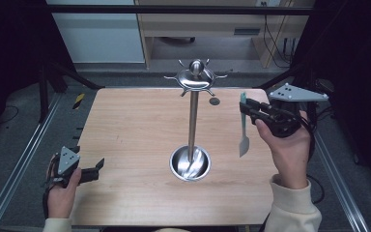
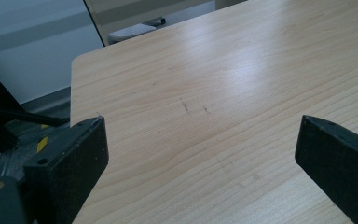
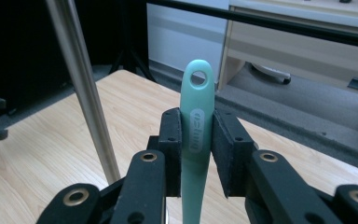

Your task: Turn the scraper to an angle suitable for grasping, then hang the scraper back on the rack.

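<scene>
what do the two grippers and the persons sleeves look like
Both the left gripper and the right gripper are black, each with two blocky jaws. Each carries a grey three-cornered plate with small dark dots on top. The right gripper view shows brass-ringed screw holes in the black links behind the jaws. Black cables trail from both. The sleeves are cream, with ribbed cuffs.

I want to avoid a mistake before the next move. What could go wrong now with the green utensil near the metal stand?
1. The right gripper holds the green utensil by its handle, hanging blade down above the wooden table; a loosened grip may drop it.
2. The metal stand is tall and thin; a knock could tip it.
3. The hooks are small, so the handle hole may miss.
</scene>
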The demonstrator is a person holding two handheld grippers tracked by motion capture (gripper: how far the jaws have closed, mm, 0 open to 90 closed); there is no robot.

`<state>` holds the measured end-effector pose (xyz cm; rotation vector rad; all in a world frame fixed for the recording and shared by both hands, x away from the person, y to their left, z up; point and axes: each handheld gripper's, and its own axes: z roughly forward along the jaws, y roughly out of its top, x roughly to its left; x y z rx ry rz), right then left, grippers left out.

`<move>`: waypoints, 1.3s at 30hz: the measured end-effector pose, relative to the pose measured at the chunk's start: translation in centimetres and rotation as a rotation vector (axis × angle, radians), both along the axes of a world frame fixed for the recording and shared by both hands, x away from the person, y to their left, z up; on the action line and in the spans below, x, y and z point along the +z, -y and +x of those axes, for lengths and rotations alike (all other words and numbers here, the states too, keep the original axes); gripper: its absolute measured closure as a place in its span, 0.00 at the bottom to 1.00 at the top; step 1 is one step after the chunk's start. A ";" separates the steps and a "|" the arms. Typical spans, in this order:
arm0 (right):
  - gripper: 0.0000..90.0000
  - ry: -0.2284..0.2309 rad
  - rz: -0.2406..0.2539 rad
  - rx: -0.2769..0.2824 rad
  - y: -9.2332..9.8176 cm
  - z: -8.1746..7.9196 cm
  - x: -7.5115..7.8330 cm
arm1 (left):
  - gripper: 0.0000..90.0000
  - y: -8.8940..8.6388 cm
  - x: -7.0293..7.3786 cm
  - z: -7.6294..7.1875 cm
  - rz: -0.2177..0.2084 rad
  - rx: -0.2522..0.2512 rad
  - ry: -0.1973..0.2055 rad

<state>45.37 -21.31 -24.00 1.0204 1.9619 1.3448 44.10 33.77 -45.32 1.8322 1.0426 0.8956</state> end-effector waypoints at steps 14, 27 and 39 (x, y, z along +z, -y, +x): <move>0.82 0.060 0.035 0.058 -0.3 -1.5 1.3 | 0.03 0.0 -0.1 0.1 0.003 0.000 0.001; 0.82 0.098 0.057 0.108 -0.8 -2.6 2.1 | 0.03 0.1 -0.1 0.1 0.008 0.003 0.000; 0.82 0.112 0.069 0.125 -1.0 -2.9 2.3 | 0.03 0.0 -0.1 0.1 0.005 0.007 0.000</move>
